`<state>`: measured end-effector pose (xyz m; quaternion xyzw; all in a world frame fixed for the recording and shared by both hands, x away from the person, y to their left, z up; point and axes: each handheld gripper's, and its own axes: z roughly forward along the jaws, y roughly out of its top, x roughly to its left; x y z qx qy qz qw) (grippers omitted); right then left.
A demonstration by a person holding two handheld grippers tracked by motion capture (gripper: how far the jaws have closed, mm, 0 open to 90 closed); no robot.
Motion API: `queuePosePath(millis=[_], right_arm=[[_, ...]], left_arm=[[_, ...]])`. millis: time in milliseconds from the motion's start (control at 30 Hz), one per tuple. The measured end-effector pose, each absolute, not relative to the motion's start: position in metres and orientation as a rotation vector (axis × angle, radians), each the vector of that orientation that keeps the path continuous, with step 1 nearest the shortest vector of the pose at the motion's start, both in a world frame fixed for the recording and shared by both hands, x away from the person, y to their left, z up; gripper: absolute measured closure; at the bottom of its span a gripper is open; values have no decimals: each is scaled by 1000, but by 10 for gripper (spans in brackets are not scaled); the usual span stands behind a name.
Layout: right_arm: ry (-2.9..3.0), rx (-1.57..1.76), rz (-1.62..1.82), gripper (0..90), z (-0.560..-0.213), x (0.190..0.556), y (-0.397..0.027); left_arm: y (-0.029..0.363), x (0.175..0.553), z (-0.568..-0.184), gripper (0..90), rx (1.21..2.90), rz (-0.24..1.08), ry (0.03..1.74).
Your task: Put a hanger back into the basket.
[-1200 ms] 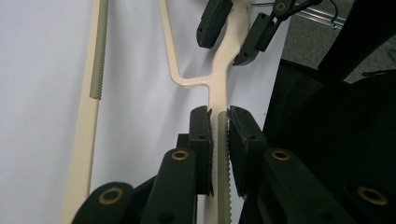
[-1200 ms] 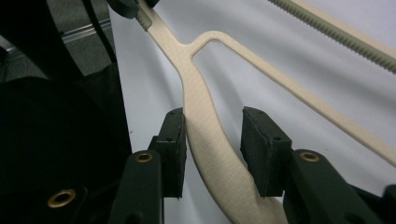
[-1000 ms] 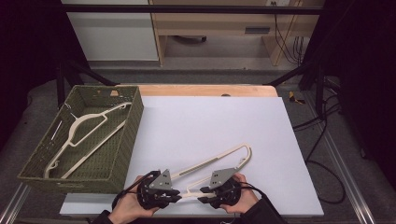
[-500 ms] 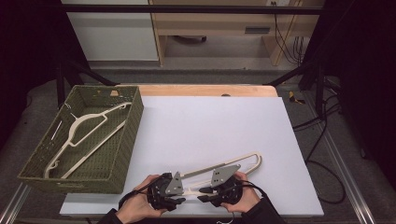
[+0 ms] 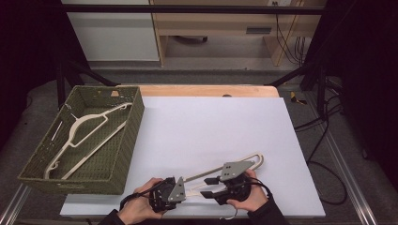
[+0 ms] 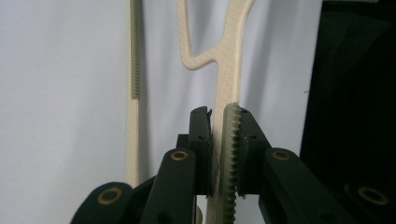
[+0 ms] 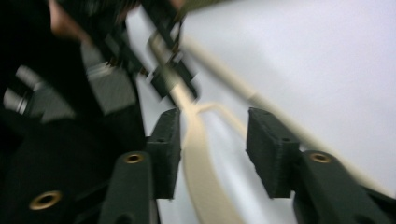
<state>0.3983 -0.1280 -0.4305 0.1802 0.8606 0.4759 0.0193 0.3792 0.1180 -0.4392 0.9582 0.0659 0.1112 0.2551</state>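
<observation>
Far left: a woven basket (image 5: 112, 161) sits off the table's (image 5: 211, 126) left edge, one cream hanger (image 5: 87, 136) already lying flat inside it. Likely that is where the next one belongs.

Your left gripper (image 5: 174, 191), near the front edge: jaws are clamped on the second hanger (image 5: 213, 169). In the left gripper view the arm of that hanger (image 6: 224, 88) runs straight up from between the pads, its ribbed green strip pressed against one jaw. A firm pinch on the flat arm, probably to keep the hanger from swinging as it comes off the table.

Middle: the hanger runs from your left gripper up and to the right, its looped end beyond your right hand.

Your right gripper (image 5: 211, 187): jaws parted, gripping nothing. In the right gripper view, which is blurred, the cream arm (image 7: 196, 154) passes through the gap between the pads, nearer one side, touching neither that you can confirm. It straddles the hanger just beside your left gripper (image 7: 170, 70), seemingly placed to steady or take a second hold.
</observation>
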Motion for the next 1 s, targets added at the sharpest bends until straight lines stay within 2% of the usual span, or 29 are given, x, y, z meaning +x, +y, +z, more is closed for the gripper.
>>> queuePosePath(millis=[133, 400, 633, 1000], right_arm=[[2423, 700, 1576, 403, -414, 402, -154], [2043, 956, 1611, 264, -398, 406, -211], [1962, 1052, 1603, 236, -401, 409, -237], [1974, 1118, 1570, 185, -410, 411, -245]], left_arm=[[121, 377, -431, 813, 2565, 302, 194], [132, 382, -420, 824, 2502, 280, 269], [146, 393, -413, 849, 2417, 278, 419], [162, 401, -408, 851, 2290, 234, 538]])
